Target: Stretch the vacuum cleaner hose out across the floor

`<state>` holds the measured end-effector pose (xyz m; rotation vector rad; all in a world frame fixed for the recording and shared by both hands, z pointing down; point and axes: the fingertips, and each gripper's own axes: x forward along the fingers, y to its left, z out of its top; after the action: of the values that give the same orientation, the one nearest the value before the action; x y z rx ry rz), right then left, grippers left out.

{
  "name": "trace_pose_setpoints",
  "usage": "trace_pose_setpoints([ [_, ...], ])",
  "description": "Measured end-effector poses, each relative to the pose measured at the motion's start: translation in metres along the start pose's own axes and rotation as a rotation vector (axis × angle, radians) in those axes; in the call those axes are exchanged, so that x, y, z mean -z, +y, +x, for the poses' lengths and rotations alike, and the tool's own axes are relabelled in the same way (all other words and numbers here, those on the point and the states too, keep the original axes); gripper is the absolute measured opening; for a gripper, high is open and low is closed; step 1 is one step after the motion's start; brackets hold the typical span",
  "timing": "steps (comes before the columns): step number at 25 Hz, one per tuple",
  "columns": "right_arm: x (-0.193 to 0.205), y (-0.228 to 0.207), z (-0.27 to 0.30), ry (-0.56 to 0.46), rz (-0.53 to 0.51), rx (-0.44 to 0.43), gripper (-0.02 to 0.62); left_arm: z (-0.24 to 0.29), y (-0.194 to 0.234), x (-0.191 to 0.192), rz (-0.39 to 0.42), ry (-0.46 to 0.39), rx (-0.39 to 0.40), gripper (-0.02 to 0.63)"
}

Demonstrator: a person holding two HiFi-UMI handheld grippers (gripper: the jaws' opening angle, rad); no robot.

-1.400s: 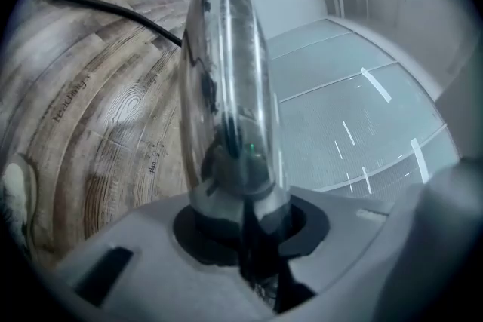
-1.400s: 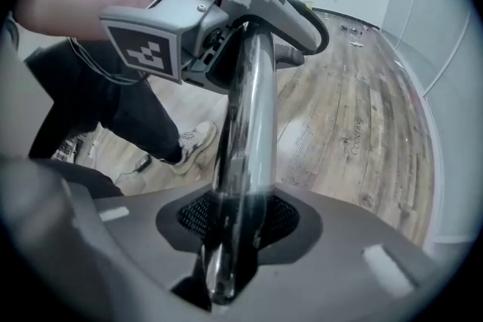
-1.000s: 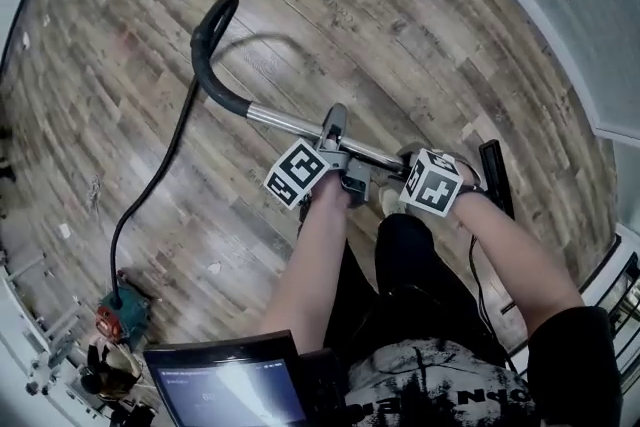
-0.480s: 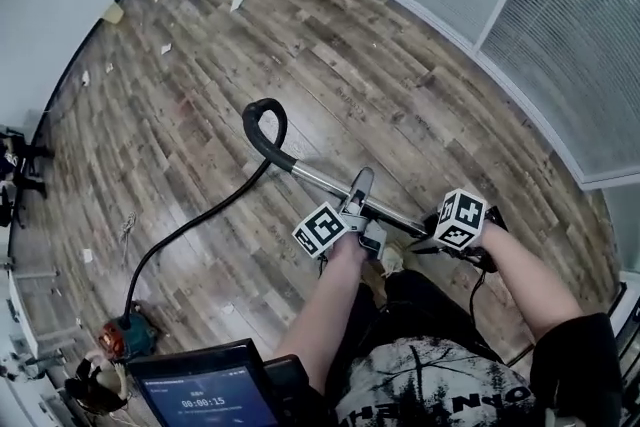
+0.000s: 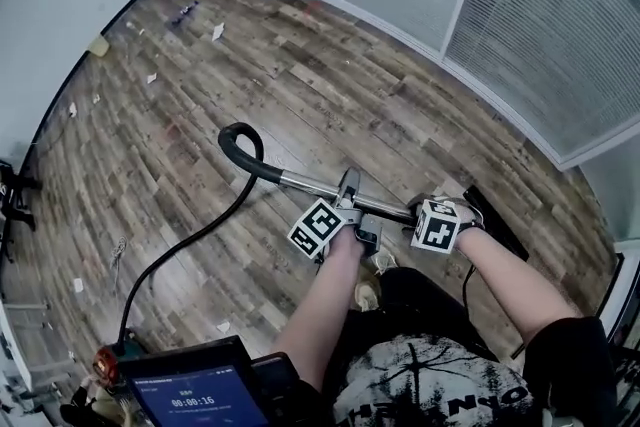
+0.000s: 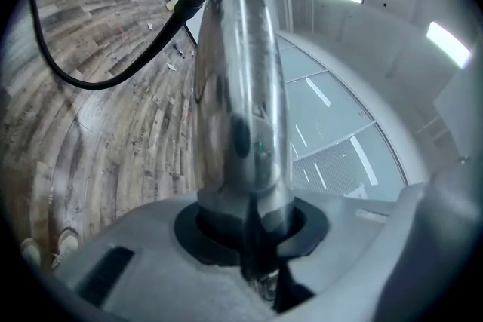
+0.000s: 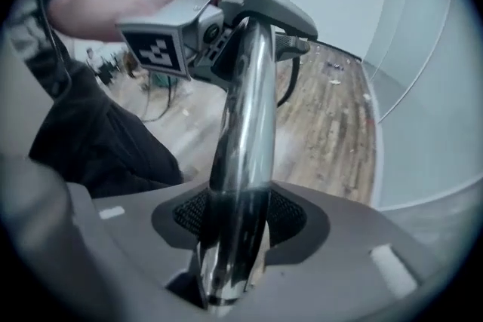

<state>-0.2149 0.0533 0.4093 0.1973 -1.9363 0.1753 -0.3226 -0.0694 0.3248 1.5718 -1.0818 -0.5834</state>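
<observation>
Both my grippers are on the vacuum's chrome tube (image 5: 310,183), which is held above the wooden floor. It ends at the left in a black curved handle (image 5: 240,147). From there the black hose (image 5: 180,245) trails down and left to the red and teal vacuum body (image 5: 110,360). The left gripper (image 5: 348,185) is shut on the chrome tube (image 6: 241,87). The right gripper (image 5: 414,213) has just been opening its jaws. The chrome tube (image 7: 245,124) still lies between them, with bare pad showing on both sides.
A black floor nozzle (image 5: 495,220) lies behind my right hand. Glass walls with blinds (image 5: 560,25) bound the far side. Scraps of paper (image 5: 218,31) litter the floor at the back left. A tablet screen (image 5: 190,390) sits at my chest.
Both hands have risen with the tube, and the curved handle has come off the floor. The view has tilted up, so the glass walls and more floor now show.
</observation>
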Motion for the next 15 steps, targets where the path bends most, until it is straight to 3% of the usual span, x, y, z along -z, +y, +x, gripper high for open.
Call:
trace_pose_setpoints([
  [2, -0.008, -0.017, 0.001, 0.054, -0.092, 0.186, 0.173, 0.003, 0.001, -0.002, -0.016, -0.024, -0.028, 0.069],
  [4, -0.017, -0.034, -0.001, 0.061, -0.108, 0.292, 0.137, 0.010, -0.005, -0.003, -0.040, -0.037, -0.039, 0.070],
  [6, -0.015, -0.041, -0.006, 0.042, -0.075, 0.295, 0.081, 0.017, -0.013, 0.002, -0.057, -0.021, -0.036, 0.072],
  [8, -0.005, -0.035, -0.014, 0.039, -0.078, 0.282, 0.081, 0.013, -0.020, 0.015, -0.035, 0.009, -0.019, 0.079],
  [12, 0.020, -0.016, -0.030, 0.034, -0.108, 0.240, 0.080, -0.006, -0.034, 0.034, 0.107, -0.001, 0.029, 0.142],
  [15, 0.043, -0.019, -0.035, 0.015, -0.106, 0.171, 0.080, 0.003, -0.041, 0.039, 0.036, -0.055, 0.063, 0.102],
])
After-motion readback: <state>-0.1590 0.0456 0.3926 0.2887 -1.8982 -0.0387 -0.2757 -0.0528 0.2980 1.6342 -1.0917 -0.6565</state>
